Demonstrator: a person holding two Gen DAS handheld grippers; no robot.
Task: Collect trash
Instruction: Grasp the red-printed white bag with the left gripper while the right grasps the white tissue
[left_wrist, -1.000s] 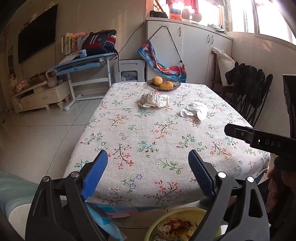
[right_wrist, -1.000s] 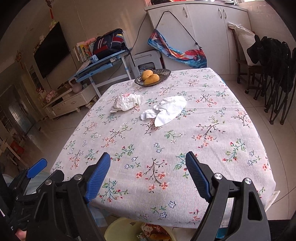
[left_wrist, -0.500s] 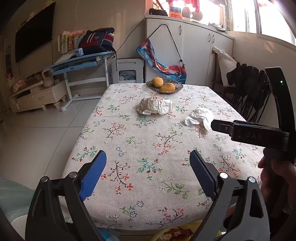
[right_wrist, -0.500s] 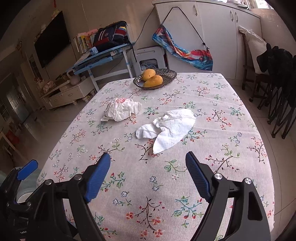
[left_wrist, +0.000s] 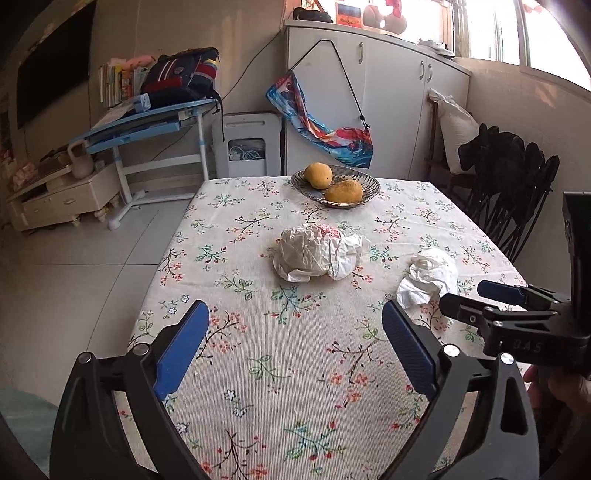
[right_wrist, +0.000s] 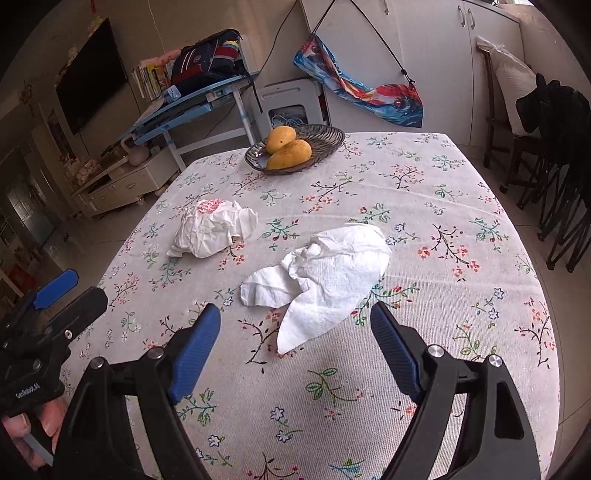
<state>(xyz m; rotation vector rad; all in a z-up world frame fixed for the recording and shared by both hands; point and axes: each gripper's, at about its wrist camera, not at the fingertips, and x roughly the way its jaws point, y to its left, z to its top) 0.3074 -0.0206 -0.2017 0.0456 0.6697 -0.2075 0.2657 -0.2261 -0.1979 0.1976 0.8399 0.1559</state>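
Note:
Two pieces of trash lie on the floral tablecloth. A crumpled white paper wad with a pink patch lies mid-table. A loose white tissue lies to its right. My left gripper is open and empty, short of the wad. My right gripper is open and empty, its jaws wide just in front of the tissue's near corner. The right gripper also shows at the right edge of the left wrist view, close to the tissue.
A dark bowl with two mangoes stands at the table's far end. Black folding chairs stand to the right. A blue desk and white cabinets stand beyond the table.
Both grippers have moved forward over the table toward the trash. The wad and tissue appear nearer. The yellow bin below the table edge has dropped out of view. Jaws have stayed open.

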